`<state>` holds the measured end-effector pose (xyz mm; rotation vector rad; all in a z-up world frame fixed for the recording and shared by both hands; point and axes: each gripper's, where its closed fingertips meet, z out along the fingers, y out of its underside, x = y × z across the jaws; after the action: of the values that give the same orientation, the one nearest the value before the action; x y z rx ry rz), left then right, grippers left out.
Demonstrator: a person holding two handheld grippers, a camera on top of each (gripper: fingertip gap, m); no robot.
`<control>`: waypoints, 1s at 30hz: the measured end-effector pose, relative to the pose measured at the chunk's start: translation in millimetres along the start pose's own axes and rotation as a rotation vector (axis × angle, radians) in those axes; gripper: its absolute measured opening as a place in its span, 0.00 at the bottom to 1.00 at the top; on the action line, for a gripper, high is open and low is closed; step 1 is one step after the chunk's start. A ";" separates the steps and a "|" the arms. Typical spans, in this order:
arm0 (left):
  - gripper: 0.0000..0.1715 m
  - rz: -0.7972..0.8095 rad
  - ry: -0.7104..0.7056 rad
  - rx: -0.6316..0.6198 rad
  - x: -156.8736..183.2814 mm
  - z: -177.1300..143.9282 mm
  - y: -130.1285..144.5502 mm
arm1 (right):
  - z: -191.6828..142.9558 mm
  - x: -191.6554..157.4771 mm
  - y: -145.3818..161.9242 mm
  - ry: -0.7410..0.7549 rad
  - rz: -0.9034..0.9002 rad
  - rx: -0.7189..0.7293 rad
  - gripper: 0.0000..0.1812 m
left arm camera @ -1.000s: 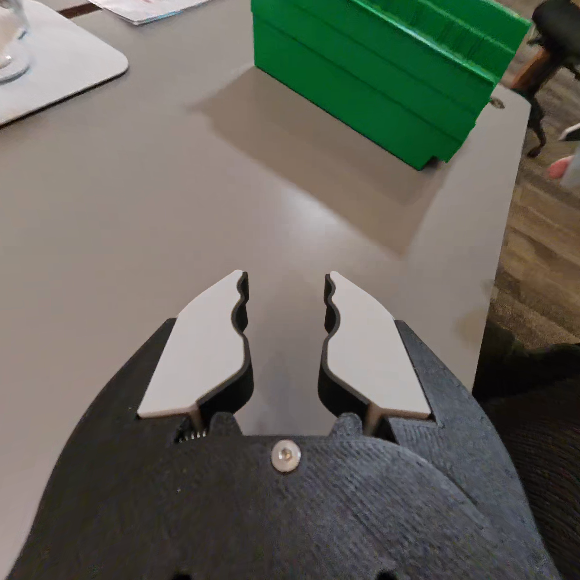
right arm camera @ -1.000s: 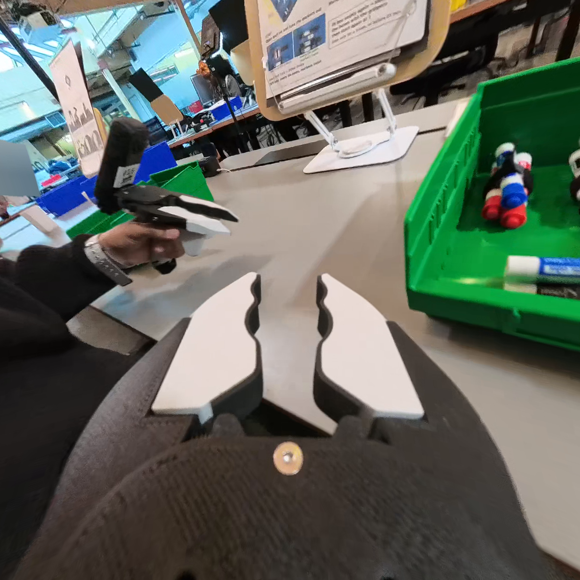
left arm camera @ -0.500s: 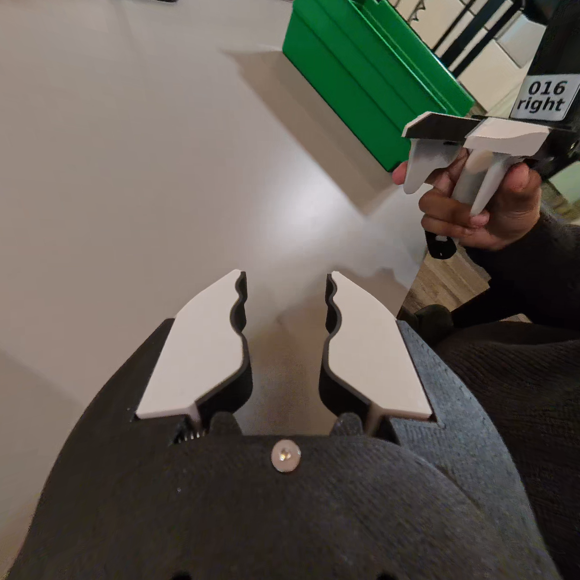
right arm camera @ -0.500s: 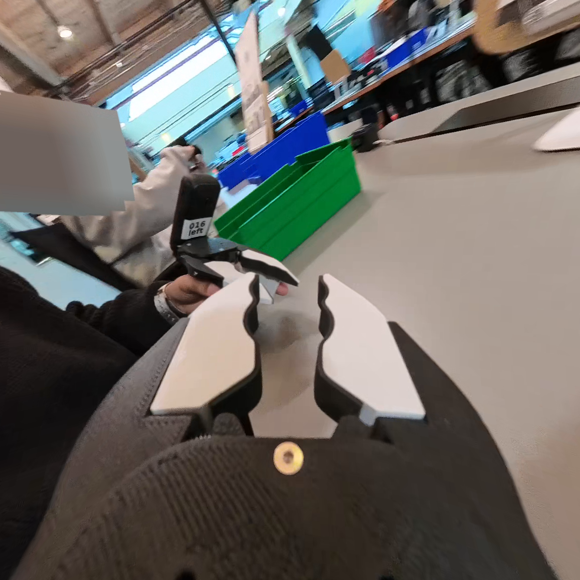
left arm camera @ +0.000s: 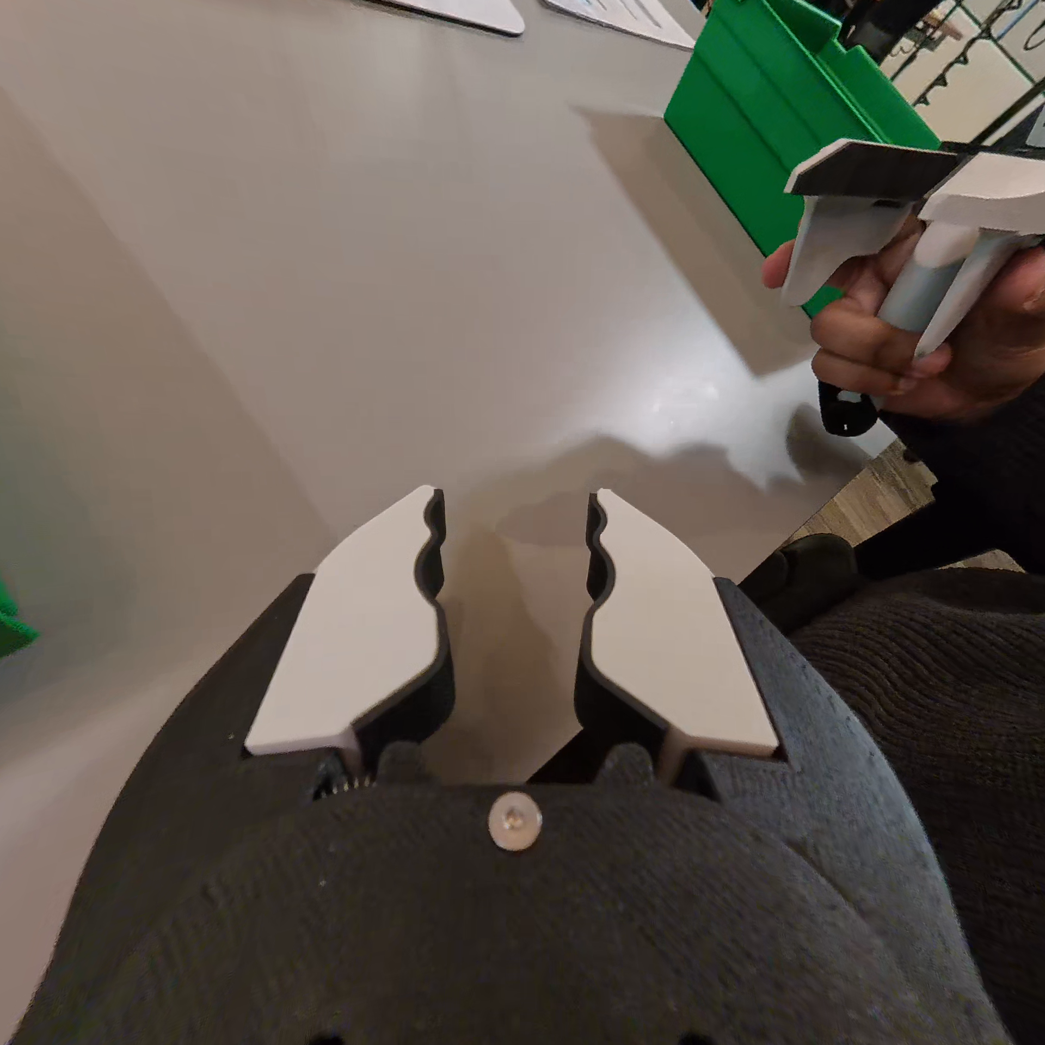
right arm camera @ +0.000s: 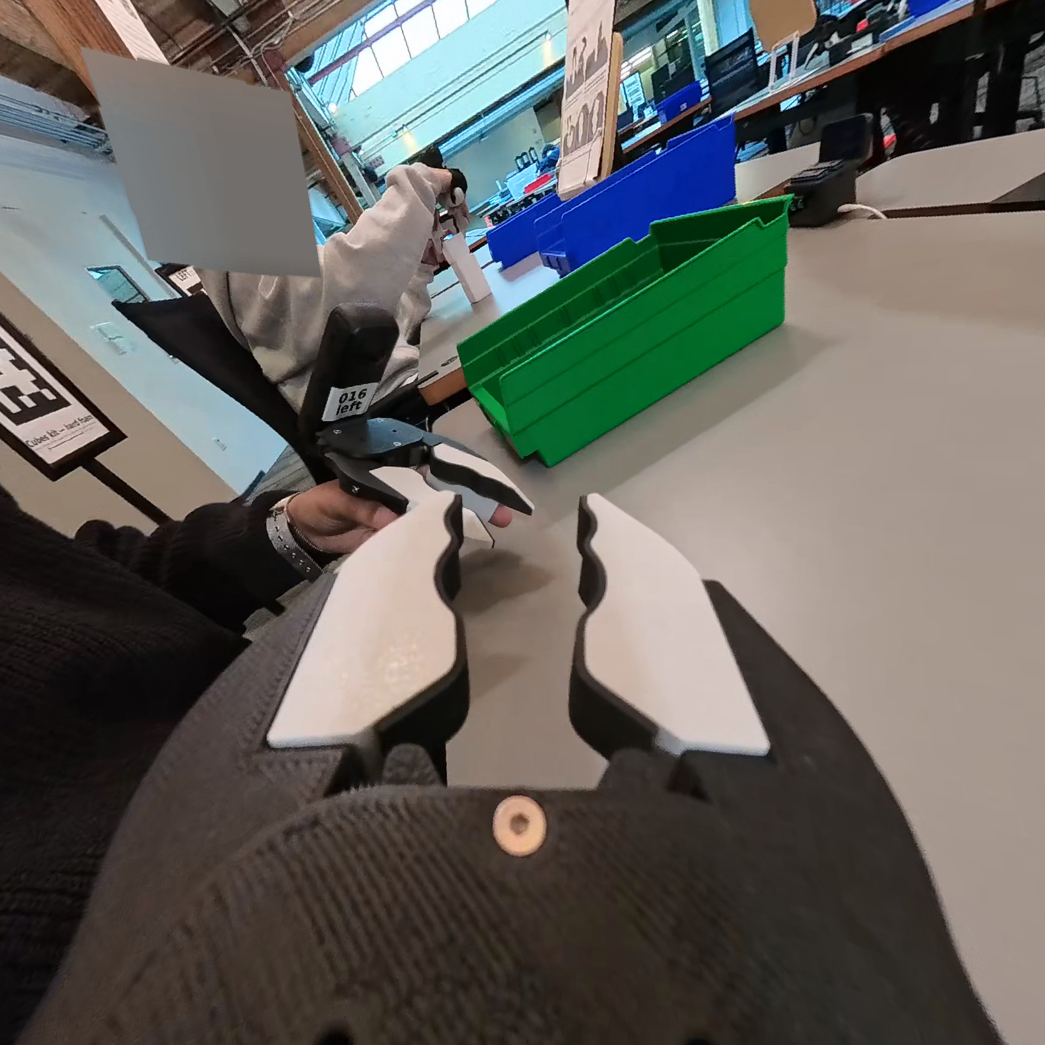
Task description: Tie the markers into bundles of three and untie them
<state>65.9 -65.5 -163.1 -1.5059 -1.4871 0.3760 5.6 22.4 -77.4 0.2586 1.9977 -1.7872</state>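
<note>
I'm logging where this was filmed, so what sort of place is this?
Probably a shared workshop or lab hall: long grey worktables, green and blue storage bins, an exposed high ceiling, and another person working at a nearby bench.

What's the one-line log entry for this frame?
left tool: open, empty, over grey table | right tool: open, empty, over table | green bin: on table, untouched

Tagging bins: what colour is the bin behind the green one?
Blue bin, behind the green bin; clearest in the right wrist view.
</note>
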 end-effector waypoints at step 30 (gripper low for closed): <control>0.28 0.340 0.498 -0.270 113.9 122.9 -17.6 | -144.0 -0.6 35.6 0.636 -0.104 0.087 0.23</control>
<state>-15.0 82.2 -166.5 -1.9054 -0.9140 -0.0153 -7.7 168.5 -99.8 0.8568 2.3789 -2.0352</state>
